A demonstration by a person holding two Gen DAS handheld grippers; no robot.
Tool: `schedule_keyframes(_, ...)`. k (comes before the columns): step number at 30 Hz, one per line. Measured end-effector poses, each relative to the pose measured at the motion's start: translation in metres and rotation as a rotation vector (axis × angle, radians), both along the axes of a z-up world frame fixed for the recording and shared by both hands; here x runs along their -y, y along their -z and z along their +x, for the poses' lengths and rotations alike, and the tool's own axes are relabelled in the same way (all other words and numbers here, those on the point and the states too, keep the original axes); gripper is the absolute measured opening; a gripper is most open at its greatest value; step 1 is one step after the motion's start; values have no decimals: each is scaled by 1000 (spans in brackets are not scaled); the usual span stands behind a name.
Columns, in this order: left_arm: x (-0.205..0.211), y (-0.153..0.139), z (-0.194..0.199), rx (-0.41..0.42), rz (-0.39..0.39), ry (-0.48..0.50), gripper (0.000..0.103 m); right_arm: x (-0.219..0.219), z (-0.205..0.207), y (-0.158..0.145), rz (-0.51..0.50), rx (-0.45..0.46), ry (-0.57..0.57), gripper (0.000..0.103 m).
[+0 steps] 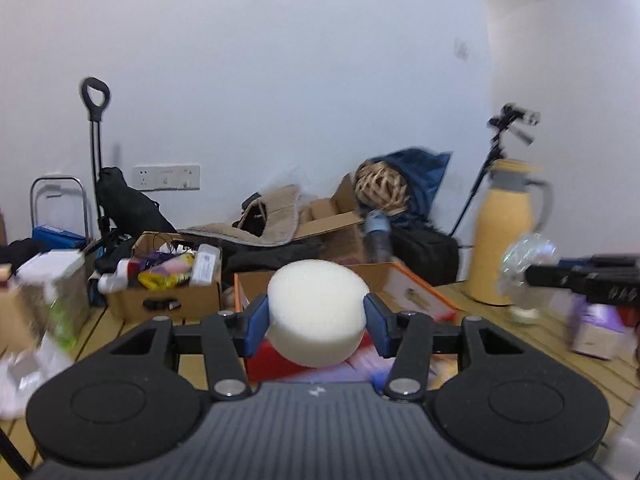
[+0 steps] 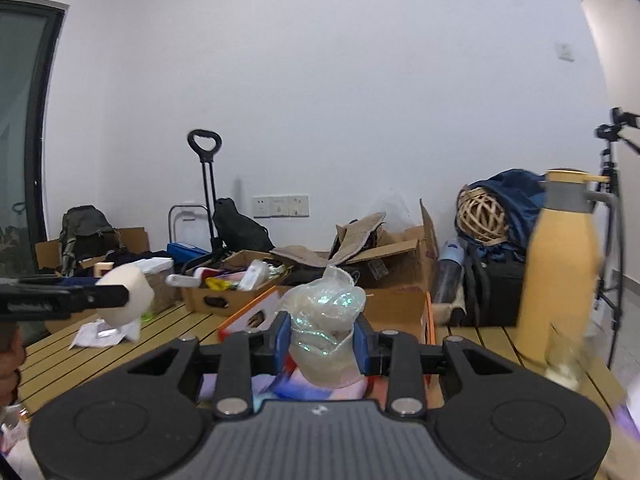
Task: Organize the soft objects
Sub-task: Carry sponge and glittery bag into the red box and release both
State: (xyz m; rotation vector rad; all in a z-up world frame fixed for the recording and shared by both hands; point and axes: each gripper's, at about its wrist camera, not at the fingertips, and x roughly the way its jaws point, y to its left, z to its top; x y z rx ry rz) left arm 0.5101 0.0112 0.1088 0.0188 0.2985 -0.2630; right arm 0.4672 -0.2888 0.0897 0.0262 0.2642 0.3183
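My left gripper (image 1: 318,322) is shut on a round white sponge (image 1: 318,310) and holds it in the air above the wooden table. It also shows from the side in the right wrist view (image 2: 126,298). My right gripper (image 2: 322,340) is shut on a crumpled iridescent clear bag (image 2: 326,320), held over the orange-rimmed cardboard box (image 2: 400,304). The bag also shows in the left wrist view (image 1: 528,264) at the far right. Pink and purple soft things (image 2: 304,388) lie below the right gripper, blurred.
A tall yellow thermos jug (image 2: 560,272) stands at the right on the slatted table (image 2: 120,344). An open cardboard box of clutter (image 1: 164,280) sits at the left. Crumpled white paper (image 2: 104,334) lies on the table. Boxes, bags and a tripod (image 1: 500,160) line the wall.
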Motion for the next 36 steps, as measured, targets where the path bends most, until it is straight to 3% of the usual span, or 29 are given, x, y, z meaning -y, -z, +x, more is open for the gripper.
schedule_keyframes(4, 8, 5, 125, -118, 5, -8, 52, 8, 132, -6, 22, -140, -28, 34)
schedule_keyframes(8, 19, 39, 242, -247, 64, -96, 52, 17, 260, 22, 48, -327, 3, 34)
schedule_keyframes(12, 20, 71, 317, -352, 74, -158, 54, 17, 352, 57, 4, -454, 82, 34)
schedule_keyframes(15, 27, 94, 349, -415, 144, -149, 61, 6, 396, 83, -94, -509, 109, 39)
schedule_keyframes(17, 31, 97, 355, -416, 160, -151, 62, -2, 410, 94, -145, -501, 147, 42)
schedule_keyframes(19, 32, 93, 354, -389, 160, -147, 68, -10, 416, 95, -189, -473, 151, 63)
schedule_keyframes(20, 32, 90, 353, -380, 159, -141, 68, -12, 418, 94, -204, -457, 152, 66)
schedule_keyframes(26, 26, 68, 334, -351, 150, -153, 68, -5, 405, 81, -195, -424, 146, 65)
schedule_keyframes(28, 22, 54, 318, -336, 157, -162, 73, 1, 393, 68, -190, -409, 173, 65)
schedule_keyframes(30, 18, 39, 297, -303, 158, -165, 80, 9, 374, 51, -164, -391, 178, 65)
schedule_keyframes(36, 4, 5, 220, -263, 129, -185, 82, 28, 295, 13, -112, -356, 183, 67)
